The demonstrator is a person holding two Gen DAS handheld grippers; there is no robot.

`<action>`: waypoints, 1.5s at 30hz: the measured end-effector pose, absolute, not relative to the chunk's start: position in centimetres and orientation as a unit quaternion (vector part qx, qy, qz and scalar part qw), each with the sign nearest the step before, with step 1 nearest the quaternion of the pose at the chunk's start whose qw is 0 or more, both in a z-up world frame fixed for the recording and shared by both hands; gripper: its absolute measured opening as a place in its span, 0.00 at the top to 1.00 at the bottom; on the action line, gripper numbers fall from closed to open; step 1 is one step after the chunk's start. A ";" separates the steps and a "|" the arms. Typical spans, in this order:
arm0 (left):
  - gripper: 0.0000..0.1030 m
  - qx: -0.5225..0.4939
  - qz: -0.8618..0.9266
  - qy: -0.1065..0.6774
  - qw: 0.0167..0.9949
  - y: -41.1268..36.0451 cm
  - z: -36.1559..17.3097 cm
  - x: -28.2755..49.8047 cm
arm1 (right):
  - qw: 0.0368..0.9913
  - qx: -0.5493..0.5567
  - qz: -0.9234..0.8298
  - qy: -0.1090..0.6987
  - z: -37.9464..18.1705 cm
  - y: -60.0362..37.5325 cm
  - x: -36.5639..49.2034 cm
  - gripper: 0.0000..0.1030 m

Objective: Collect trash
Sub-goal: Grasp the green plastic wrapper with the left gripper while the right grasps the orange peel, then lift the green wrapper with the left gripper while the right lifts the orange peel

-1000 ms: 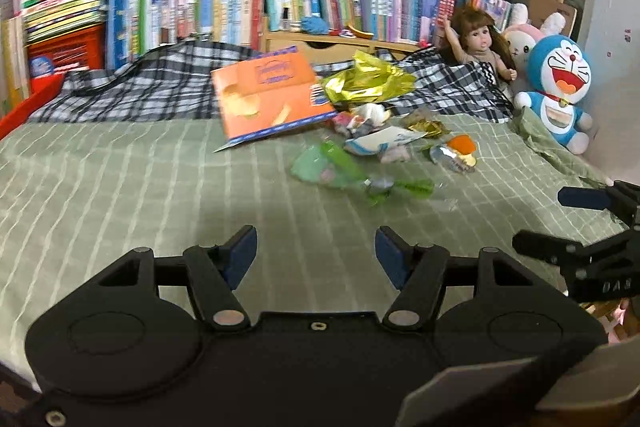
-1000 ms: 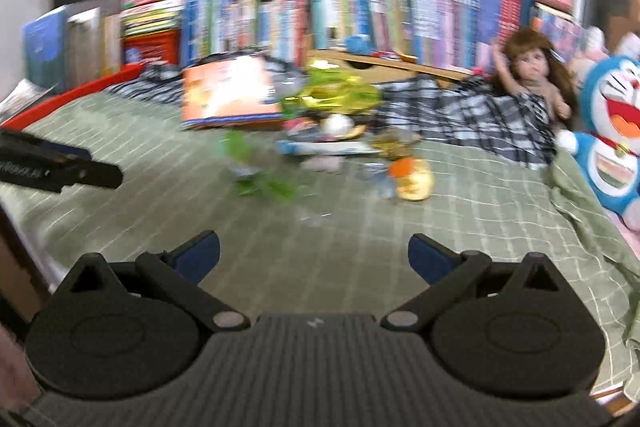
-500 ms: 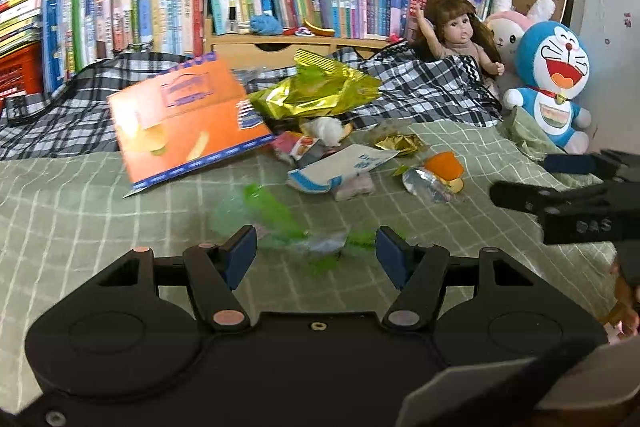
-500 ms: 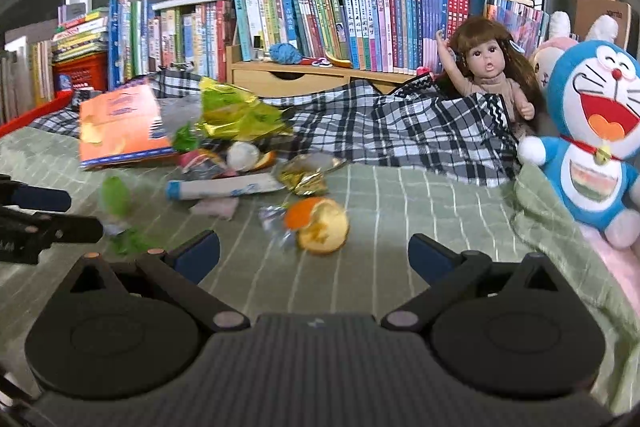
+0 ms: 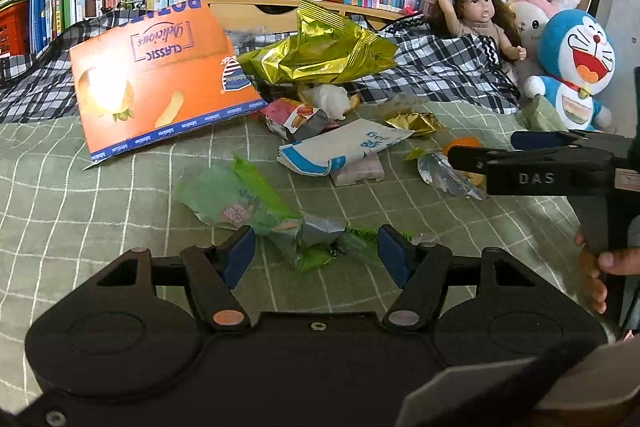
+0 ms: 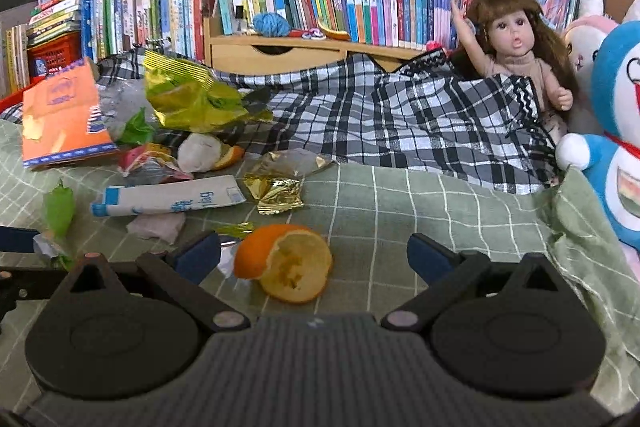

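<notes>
Where the right gripper crosses, orange peel seems half-hidden.

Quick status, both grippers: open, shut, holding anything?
Left gripper: open, empty; the green wrapper lies just ahead between its jaws, not gripped.
Right gripper: open, empty; the orange peel lies on the bedspread between its jaws.

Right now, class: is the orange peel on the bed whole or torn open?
Torn open. The orange peel lies as a hollow cup, pale inside showing, on the green sheet.
</notes>
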State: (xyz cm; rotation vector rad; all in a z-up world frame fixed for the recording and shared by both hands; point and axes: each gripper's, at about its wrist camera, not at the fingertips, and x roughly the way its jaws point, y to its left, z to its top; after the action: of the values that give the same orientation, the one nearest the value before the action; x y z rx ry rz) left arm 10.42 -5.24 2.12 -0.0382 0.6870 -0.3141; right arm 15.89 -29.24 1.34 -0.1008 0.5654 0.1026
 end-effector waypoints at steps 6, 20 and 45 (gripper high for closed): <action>0.36 -0.024 -0.156 0.333 0.930 -5.4 1.6 11.0 | 0.955 -0.055 0.067 0.284 0.7 -28.8 16.4 0.13; 0.55 -0.047 -0.167 0.316 0.933 -4.9 1.1 10.8 | 0.954 -0.040 0.078 0.285 0.5 -28.9 16.6 0.51; 0.62 -0.060 -0.156 0.304 0.938 -3.9 1.9 9.5 | 0.958 -0.052 0.082 0.269 2.0 -28.7 14.4 0.53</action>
State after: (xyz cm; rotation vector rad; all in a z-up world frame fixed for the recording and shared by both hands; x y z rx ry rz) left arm 9.50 -3.87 1.92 -0.1231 0.6213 -0.3184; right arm 14.36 -28.66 1.98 -0.1047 0.5454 0.1667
